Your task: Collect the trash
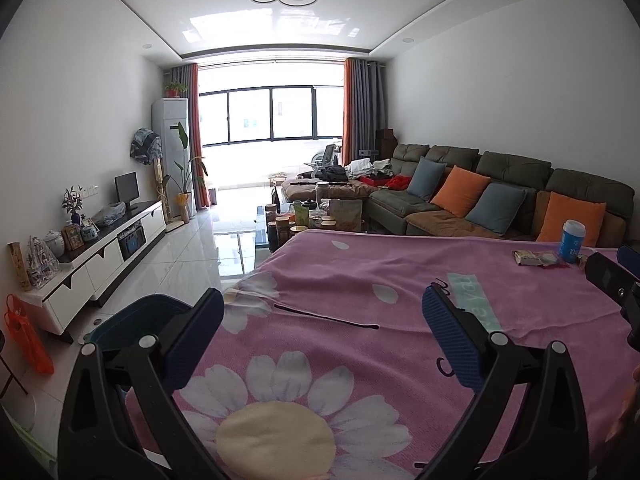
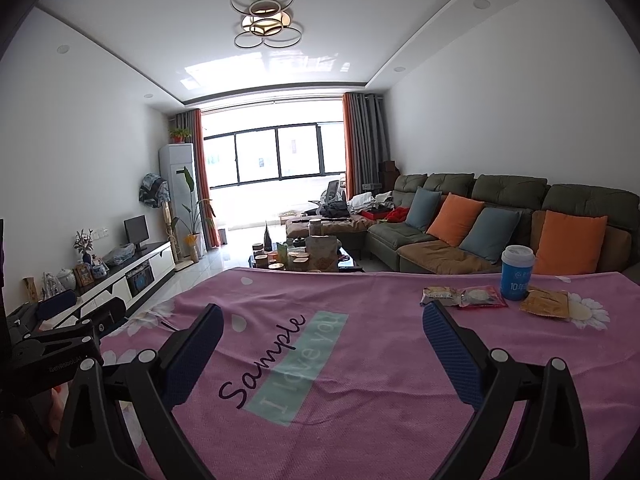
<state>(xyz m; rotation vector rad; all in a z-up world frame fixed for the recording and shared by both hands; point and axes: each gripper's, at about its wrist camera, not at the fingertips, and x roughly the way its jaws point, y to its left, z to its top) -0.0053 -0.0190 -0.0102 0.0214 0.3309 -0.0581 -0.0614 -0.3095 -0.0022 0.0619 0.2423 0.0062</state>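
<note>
Nothing is picked yet: both the left gripper [image 1: 322,308] and right gripper [image 2: 322,322] hang wide and empty, so next the right must reach far right for the wrappers [image 2: 464,296] beside the blue cup [image 2: 517,273], probably bound for the dark bin [image 1: 132,320] left.

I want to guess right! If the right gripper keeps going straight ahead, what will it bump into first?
Probably nothing soon: the open right gripper points over bare pink cloth. The wrappers lie off to its right.

White-walled living room, bright wide window [image 2: 276,160] with orange-grey curtains [image 2: 362,140], green sofa [image 2: 508,200], white TV cabinet [image 1: 100,256], glossy tiled floor [image 1: 188,248], ring ceiling lamp [image 2: 264,20]
</note>
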